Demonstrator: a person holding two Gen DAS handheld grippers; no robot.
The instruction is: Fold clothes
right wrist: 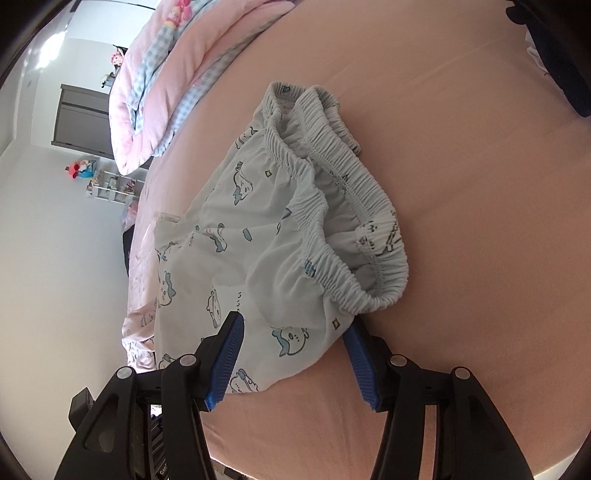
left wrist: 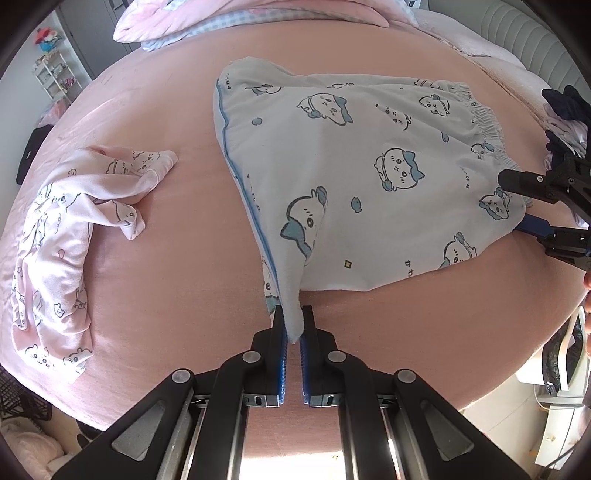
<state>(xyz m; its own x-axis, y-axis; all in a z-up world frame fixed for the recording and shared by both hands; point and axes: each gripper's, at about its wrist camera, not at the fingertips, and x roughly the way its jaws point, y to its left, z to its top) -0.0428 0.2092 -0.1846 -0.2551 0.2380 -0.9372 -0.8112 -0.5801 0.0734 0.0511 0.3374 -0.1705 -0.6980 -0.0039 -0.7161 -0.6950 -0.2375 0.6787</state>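
White pyjama shorts [left wrist: 354,173] with blue cartoon prints lie on the pink bed sheet [left wrist: 184,229]. My left gripper [left wrist: 294,325] is shut on a corner of the shorts' leg hem, which hangs between its blue pads. In the right wrist view the shorts [right wrist: 258,258] show their elastic waistband [right wrist: 332,206] bunched up. My right gripper [right wrist: 293,332] stands open around the waistband end of the shorts, one finger above the cloth and one beneath; the pads do not press on it. In the left wrist view the right gripper [left wrist: 532,206] sits at the shorts' right edge.
A pink printed pyjama top [left wrist: 74,229] lies crumpled on the left of the bed. A pink quilt [left wrist: 229,18] is heaped at the head end. Dark clothes [left wrist: 565,107] sit at the right edge. A white shelf [left wrist: 55,77] stands by the wall.
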